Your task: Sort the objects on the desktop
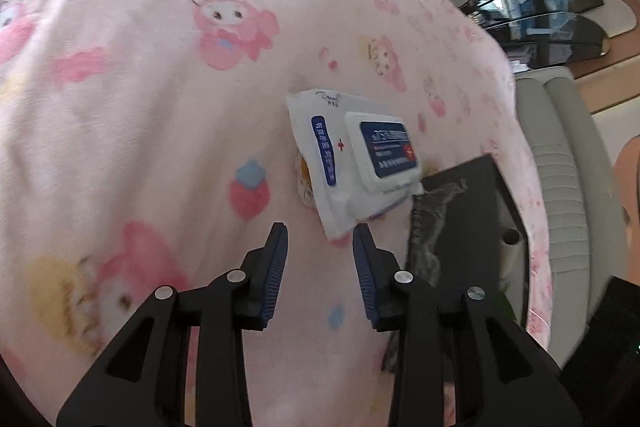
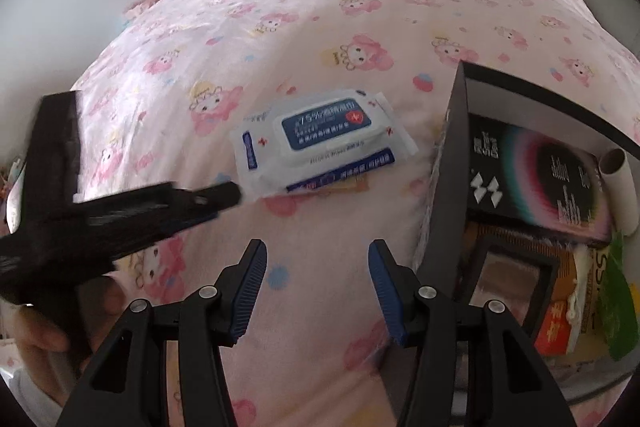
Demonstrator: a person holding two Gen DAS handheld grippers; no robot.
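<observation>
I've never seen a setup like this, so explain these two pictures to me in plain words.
There is no robot: a person holds two black tongs with blue pads. Each picture comes from a camera on one of them. The left hand-held gripper is open, almost at the white and blue pack of wet wipes on the pink cartoon-print blanket. The right hand-held gripper is open too and holds nothing. Beside the pack stands a black storage box with items already in it.
</observation>
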